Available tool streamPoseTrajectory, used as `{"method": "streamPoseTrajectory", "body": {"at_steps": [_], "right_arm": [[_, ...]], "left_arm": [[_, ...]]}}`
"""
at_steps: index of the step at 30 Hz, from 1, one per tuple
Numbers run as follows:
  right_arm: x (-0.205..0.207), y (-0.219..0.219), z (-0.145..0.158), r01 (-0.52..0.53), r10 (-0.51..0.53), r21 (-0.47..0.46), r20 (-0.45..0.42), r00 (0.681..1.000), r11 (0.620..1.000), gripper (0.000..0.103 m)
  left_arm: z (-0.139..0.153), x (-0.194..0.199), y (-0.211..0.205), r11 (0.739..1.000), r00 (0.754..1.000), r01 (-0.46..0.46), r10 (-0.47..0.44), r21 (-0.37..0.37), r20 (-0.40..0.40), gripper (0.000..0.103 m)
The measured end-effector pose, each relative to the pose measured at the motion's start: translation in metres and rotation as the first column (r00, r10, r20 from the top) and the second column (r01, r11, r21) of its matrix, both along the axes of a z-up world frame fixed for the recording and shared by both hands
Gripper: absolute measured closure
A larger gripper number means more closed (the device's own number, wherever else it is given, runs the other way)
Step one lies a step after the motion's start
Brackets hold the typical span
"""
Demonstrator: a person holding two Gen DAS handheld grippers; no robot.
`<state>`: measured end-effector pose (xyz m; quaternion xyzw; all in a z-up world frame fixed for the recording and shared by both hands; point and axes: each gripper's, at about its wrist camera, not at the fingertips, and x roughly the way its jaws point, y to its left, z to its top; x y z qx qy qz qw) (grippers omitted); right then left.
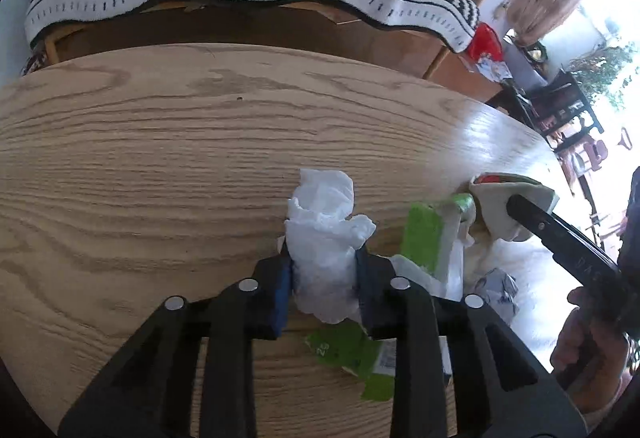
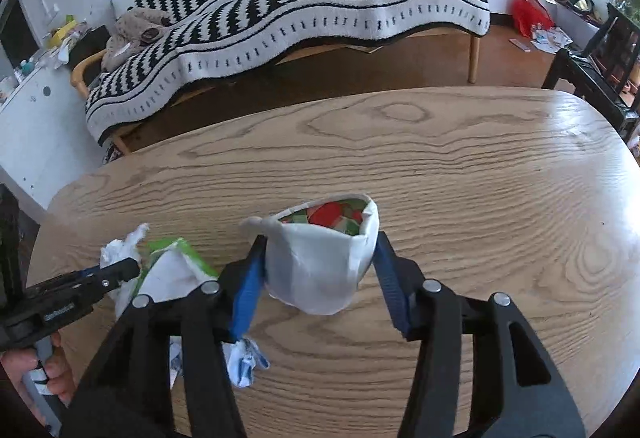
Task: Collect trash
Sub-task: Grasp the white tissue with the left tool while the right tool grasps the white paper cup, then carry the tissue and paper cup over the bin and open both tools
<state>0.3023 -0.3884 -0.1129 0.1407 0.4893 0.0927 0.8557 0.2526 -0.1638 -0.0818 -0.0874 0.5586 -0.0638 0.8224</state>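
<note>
We have trash in both grips at this moment, so the step in hand looks like gathering the pieces into one heap or carrying them off the worktop (image 2: 460,174). Our left hand-held gripper (image 1: 324,280) is pinching a crumpled white tissue (image 1: 326,226) between its blue pads, with most of the wad bulging out ahead of the fingertips. Our right hand-held gripper (image 2: 320,262) is pressed against both sides of a white paper wrapper (image 2: 320,262) whose open top shows red and green scraps; the pads meet it only at its upper edges, and we cannot tell how firmly it is held. To do this well, we should keep both squeezes steady, since tissue and thin paper give way and can slip. We should keep the wrapper's mouth upward so the scraps stay inside. More trash lies on the worktop between the 2 grippers: a torn green and white carton (image 1: 430,234), a green scrap (image 1: 348,352) under the left fingers, and a small grey-blue crumpled piece (image 1: 496,288). We judge the task only partly done, because these pieces are not yet collected. No bin is visible in either view.
</note>
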Motion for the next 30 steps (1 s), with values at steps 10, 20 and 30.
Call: {"method": "streamPoseTrajectory", "body": {"at_steps": [10, 20, 30], "right_arm": [[-0.033, -0.02, 0.031, 0.032, -0.031, -0.011, 0.058, 0.998, 0.999, 0.051], [-0.104, -0.047, 0.09, 0.066, -0.066, 0.006, 0.12, 0.991, 0.998, 0.051], [-0.215, -0.097, 0.171, 0.13, -0.118, -0.044, 0.213, 0.97, 0.991, 0.051]], "left_arm": [[0.039, -0.022, 0.0, 0.998, 0.998, -0.001, -0.003, 0.055, 0.07, 0.079], [0.097, -0.074, -0.024, 0.999, 0.99, 0.035, -0.04, 0.038, 0.133, 0.079], [0.164, -0.156, -0.098, 0.981, 0.953, 0.188, -0.195, 0.053, 0.232, 0.079]]}}
